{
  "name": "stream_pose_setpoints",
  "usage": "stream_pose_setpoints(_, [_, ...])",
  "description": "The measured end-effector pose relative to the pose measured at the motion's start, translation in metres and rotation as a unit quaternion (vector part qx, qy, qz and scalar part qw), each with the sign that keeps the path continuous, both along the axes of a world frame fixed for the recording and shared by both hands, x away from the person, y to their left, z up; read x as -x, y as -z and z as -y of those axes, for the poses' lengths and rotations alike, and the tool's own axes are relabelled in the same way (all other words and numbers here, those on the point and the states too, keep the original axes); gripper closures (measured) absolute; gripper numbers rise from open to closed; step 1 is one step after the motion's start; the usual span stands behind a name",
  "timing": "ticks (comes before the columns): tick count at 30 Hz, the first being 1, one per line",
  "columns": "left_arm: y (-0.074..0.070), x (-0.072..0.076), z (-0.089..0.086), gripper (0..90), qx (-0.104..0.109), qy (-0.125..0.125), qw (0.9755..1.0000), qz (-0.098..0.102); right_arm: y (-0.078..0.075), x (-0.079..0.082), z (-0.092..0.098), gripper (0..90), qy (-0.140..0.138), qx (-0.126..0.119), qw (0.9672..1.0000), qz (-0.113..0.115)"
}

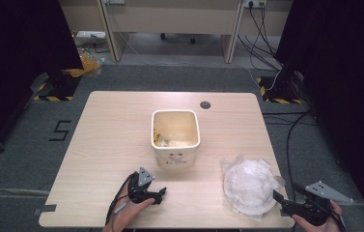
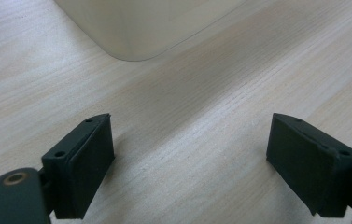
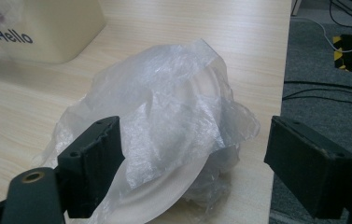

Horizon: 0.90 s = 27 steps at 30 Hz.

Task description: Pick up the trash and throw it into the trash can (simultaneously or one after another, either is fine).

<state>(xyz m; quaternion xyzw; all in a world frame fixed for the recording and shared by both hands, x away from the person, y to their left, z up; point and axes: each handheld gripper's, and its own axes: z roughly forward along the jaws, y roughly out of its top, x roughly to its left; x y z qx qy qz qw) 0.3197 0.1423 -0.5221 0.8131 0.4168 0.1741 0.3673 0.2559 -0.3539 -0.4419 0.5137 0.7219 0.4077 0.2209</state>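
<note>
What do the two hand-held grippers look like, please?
Both are black. The left hand-held gripper carries a grey three-cornered plate on top and trails a dark cable; the right hand-held gripper has a similar plate. Each has two blocky black jaws with flat pads and small screw holes.

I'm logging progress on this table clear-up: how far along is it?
Early on. Done: some scraps already lie inside the cream bin. In hand: nothing; the right gripper hovers open by the crumpled plastic wrap, the left gripper open over bare table. Left: grasping the wrap and binning it.
</note>
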Motion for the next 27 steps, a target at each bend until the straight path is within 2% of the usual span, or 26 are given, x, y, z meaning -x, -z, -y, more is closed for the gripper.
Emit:
stream_pose_setpoints(6, [0.000, 0.000, 0.000, 13.8, 0.000, 0.000, 1.0000, 0.000, -0.003, -0.009, 0.002, 18.6, -0.004, -0.007, 1.0000, 0.002])
stream_pose_setpoints(11, [0.000, 0.000, 0.000, 13.8, 0.002, -0.001, 1.0000, 0.000, -0.008, -0.025, -0.001, 18.4, -0.007, -0.013, 0.9999, -0.005])
stream_pose_setpoints(15, [0.000, 0.000, 0.000, 13.8, 0.002, -0.001, 1.0000, 0.000, -0.008, -0.037, -0.006, 17.8, -0.017, -0.006, 0.9998, -0.008])
stream_pose_setpoints(18, [0.000, 0.000, 0.000, 13.8, 0.002, -0.001, 1.0000, 0.000, -0.006, -0.044, -0.008, 17.5, -0.022, -0.014, 0.9996, -0.015])
stream_pose_setpoints(21, [0.000, 0.000, 0.000, 13.8, 0.002, -0.001, 1.0000, 0.000, -0.003, -0.057, -0.012, 16.8, -0.028, -0.016, 0.9991, -0.026])
stream_pose_setpoints(24, [0.000, 0.000, 0.000, 13.8, 0.002, -0.001, 1.0000, 0.000, 0.000, -0.063, -0.014, 16.4, -0.029, -0.017, 0.9988, -0.036])
stream_pose_setpoints(27, [0.000, 0.000, 0.000, 13.8, 0.002, -0.001, 1.0000, 0.000, 0.011, -0.071, -0.018, 16.4, -0.044, -0.033, 0.9966, -0.062])
